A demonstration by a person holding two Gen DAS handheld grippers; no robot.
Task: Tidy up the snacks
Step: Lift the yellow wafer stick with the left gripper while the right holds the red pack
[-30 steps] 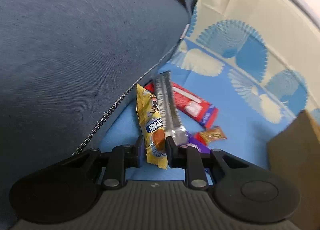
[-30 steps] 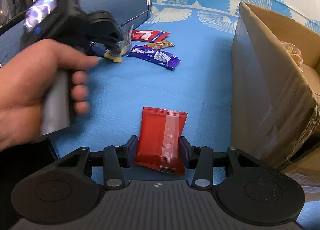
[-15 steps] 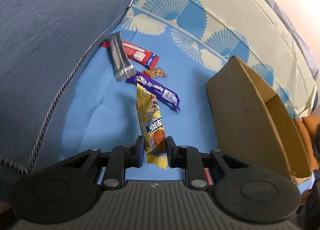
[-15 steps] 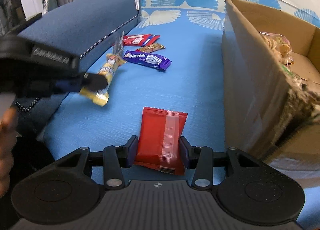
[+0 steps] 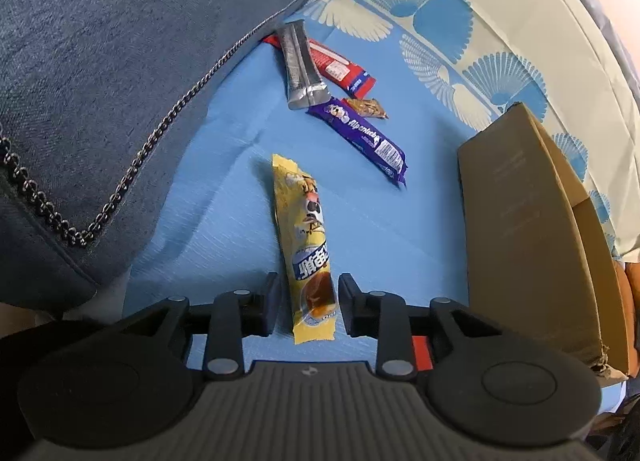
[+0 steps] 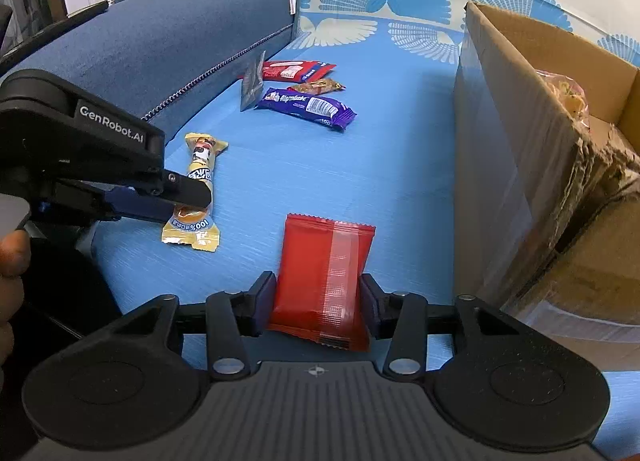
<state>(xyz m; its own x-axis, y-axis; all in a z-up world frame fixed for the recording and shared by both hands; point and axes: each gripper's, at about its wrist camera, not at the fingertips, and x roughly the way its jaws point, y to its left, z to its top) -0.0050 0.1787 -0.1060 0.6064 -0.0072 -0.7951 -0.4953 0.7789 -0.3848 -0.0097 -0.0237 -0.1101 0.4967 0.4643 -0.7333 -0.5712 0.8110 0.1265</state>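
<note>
Jaws of the left gripper (image 5: 307,307) have just been opening: a second ago they pinched the yellow snack stick (image 5: 308,245), and now a gap shows on both sides of it, the pads clear of the wrapper. The stick lies flat on the blue sheet (image 5: 224,189) between the spread fingers, its far end pointing toward the other snacks. A second ago it hung beside the silver packet (image 5: 299,65) close against the dark blue sofa arm (image 5: 120,61); now it rests well apart from that cluster, nearer the cardboard box (image 5: 516,229).

The stick's wrapper is yellow with a cartoon figure, blue lettering on a white band, and a brown round picture near the gripper end. From the right wrist view it looks slightly twisted at its far end (image 6: 198,185).

The right gripper (image 6: 319,303) has kept its place. Its jaws have opened a little, yet the red packet (image 6: 324,281) still fills the space between them; whether the pads press on it I cannot tell. The packet is plain red with a pale strip down its length.

Beyond, the purple bar (image 6: 306,105), a red-and-white bar (image 6: 296,69) and a small brown candy (image 6: 318,85) lie together on the sheet.
</note>
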